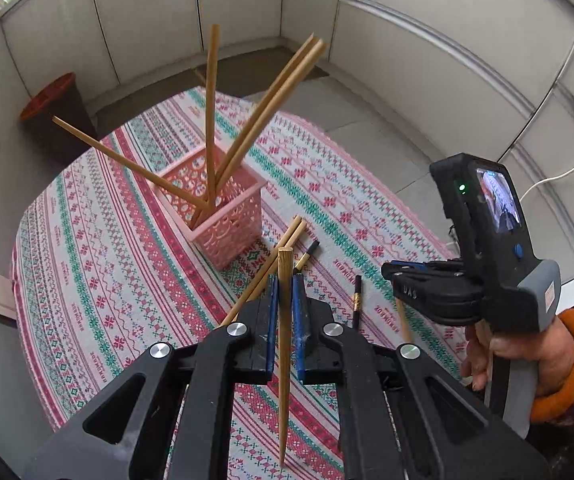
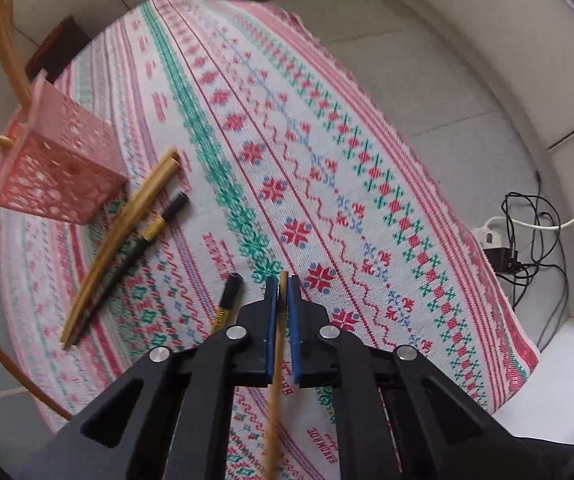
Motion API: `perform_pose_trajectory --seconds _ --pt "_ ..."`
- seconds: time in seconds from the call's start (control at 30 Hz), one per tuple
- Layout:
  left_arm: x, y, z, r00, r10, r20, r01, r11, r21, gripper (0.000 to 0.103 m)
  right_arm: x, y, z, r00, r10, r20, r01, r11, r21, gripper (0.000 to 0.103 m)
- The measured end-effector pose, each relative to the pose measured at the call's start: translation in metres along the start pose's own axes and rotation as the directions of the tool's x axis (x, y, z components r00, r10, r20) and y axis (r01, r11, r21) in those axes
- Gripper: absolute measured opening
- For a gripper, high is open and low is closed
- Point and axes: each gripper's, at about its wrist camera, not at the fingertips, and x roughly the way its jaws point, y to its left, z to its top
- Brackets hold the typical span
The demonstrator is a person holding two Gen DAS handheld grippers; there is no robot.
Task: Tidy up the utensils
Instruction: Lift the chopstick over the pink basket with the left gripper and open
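A pink lattice holder [image 1: 223, 208] stands on the patterned tablecloth [image 1: 127, 248] with several wooden chopsticks [image 1: 211, 112] leaning out of it. My left gripper [image 1: 285, 284] is shut on a wooden chopstick [image 1: 284, 360], held upright above the cloth, just in front of the holder. My right gripper [image 2: 283, 286] is shut on another wooden chopstick [image 2: 275, 400]; it shows at the right of the left wrist view [image 1: 399, 276]. Two wooden chopsticks [image 2: 127, 224] and a black chopstick [image 2: 143, 240] lie beside the holder [image 2: 59, 168]. Another black chopstick [image 2: 229, 298] lies by my right gripper.
The round table's cloth edge [image 2: 499, 304] drops to a tiled floor. A power strip with cables [image 2: 503, 248] lies on the floor at right. A dark bin with a red rim [image 1: 55, 116] stands beyond the table. Grey panel walls [image 1: 447, 60] surround the area.
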Motion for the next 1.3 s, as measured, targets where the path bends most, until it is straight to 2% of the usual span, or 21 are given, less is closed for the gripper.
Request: perform_pose_trajectory --seconds 0.13,0.27,0.5,0.63,0.73,0.83,0.97,1.03,1.2,1.3 --pt "-0.027 -0.001 -0.002 0.996 -0.034 0.076 0.033 0.999 0.018 0.006 -0.043 -0.004 0.002 0.994 0.09 0.069 -0.087 0.996 -0.033 0.005" --pt "-0.05 -0.005 -0.002 0.99 -0.044 0.135 0.041 0.999 0.029 0.006 -0.087 -0.002 -0.004 0.976 0.152 0.154 -0.141 0.987 -0.082 0.005" --pt "-0.095 -0.008 0.003 0.967 -0.048 0.252 0.04 0.999 0.037 0.006 -0.163 0.004 -0.01 0.92 0.282 0.272 -0.246 0.956 -0.158 0.005" --pt "-0.124 -0.002 0.015 0.942 -0.044 0.332 0.043 0.999 0.012 0.006 -0.203 0.008 -0.007 0.884 0.315 0.346 -0.262 0.946 -0.192 0.005" --pt "-0.148 0.005 0.029 0.912 -0.032 0.408 0.049 0.998 -0.031 0.006 -0.232 0.009 0.0 0.853 0.323 0.41 -0.254 0.943 -0.213 0.005" --pt "-0.167 0.015 0.041 0.88 0.001 0.474 0.046 0.995 -0.086 0.006 -0.26 0.012 0.015 0.811 0.348 0.469 -0.277 0.936 -0.215 0.005" --pt "-0.178 0.025 0.053 0.852 0.036 0.523 0.043 0.989 -0.139 0.006 -0.283 0.021 0.034 0.763 0.391 0.515 -0.321 0.92 -0.223 0.005" --pt "-0.178 0.03 0.057 0.843 0.055 0.535 0.039 0.986 -0.164 0.006 -0.287 0.028 0.042 0.751 0.41 0.518 -0.336 0.912 -0.235 0.005" --pt "-0.17 0.041 0.071 0.831 0.111 0.545 0.014 0.976 -0.219 0.006 -0.287 0.044 0.06 0.733 0.417 0.537 -0.332 0.909 -0.252 0.005" --pt "-0.161 0.045 0.079 0.831 0.141 0.538 -0.011 0.971 -0.239 0.006 -0.277 0.052 0.073 0.739 0.413 0.532 -0.331 0.911 -0.247 0.005"
